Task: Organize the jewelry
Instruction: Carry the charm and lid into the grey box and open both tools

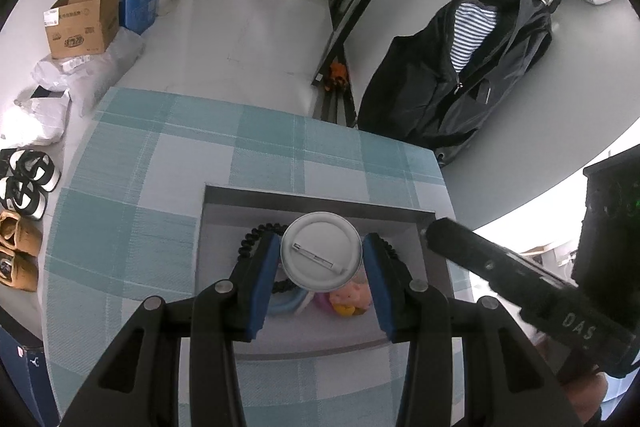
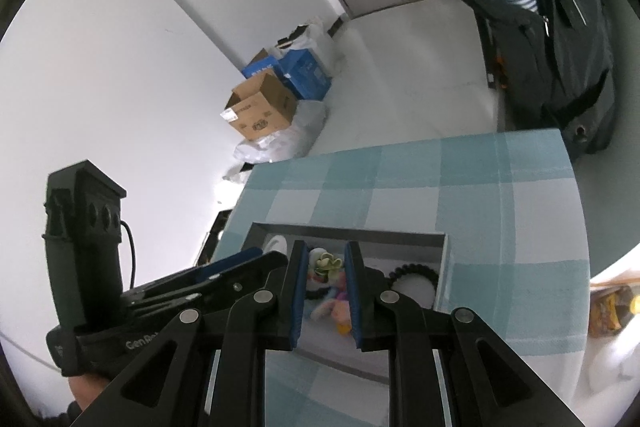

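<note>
Left gripper [image 1: 321,259] had its blue fingers [image 1: 264,287] closed on the edges of a round white pin badge [image 1: 320,253], held back-side up above the grey tray [image 1: 312,197] on the checked tabletop [image 1: 140,227]. Right gripper [image 2: 327,287] hovered over the same tray, fingers partly apart, holding nothing; hair ties and small trinkets [image 2: 334,301] lay below.

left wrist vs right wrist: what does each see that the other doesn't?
Left wrist only: the back of a white pin badge between the left gripper's pads, and shoes on the floor.

Right wrist only: a green flower hair accessory between the right gripper's pads.

Both: grey tray, black spiral hair tie, plaid tablecloth, cardboard box, black jacket.
</note>
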